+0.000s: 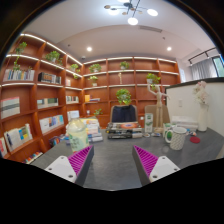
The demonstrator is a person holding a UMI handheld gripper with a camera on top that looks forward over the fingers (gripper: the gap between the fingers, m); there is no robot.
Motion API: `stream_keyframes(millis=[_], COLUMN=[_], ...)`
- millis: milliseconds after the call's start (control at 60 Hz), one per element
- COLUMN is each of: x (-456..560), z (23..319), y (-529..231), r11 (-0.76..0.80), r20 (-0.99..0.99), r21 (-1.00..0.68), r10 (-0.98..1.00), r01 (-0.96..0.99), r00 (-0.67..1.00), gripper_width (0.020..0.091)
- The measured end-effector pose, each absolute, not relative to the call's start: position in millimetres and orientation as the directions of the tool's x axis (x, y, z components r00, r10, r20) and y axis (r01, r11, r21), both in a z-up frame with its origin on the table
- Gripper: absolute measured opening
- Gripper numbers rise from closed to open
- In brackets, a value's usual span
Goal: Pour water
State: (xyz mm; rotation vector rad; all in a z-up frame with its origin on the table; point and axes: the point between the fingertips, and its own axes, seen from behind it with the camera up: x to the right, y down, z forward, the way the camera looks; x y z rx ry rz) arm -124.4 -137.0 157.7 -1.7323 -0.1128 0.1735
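Open gripper (113,160), perhaps rounded white kettle (178,135)

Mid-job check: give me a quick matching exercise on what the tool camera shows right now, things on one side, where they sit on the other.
Things:
1. white cup
2. wooden figure
3. bookshelves
4. tool

Places or states:
A. along the wall, left of the desk
B. open, holding nothing
C. on the desk, ahead of the right finger
D. standing tall behind the desk, right of the dark chair

Pairs: 1-C, 2-D, 3-A, 4-B
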Motion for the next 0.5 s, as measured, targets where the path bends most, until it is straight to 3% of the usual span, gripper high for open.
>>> stream_keyframes(millis=[50, 133, 500], x=[-182, -219, -299], z=[124, 108, 107], y=[-141, -135, -69], r11=[-0.168, -0.190, -0.175], r20=[-0.078, -0.074, -0.071], r21=[-0.985, -0.981, -0.984], r10=[0.193, 0.220, 0.299], r01=[-0.045, -0.032, -0.019], r00=[0.978, 0.973, 0.952], gripper_width=[0.0787, 0.0789, 0.0787])
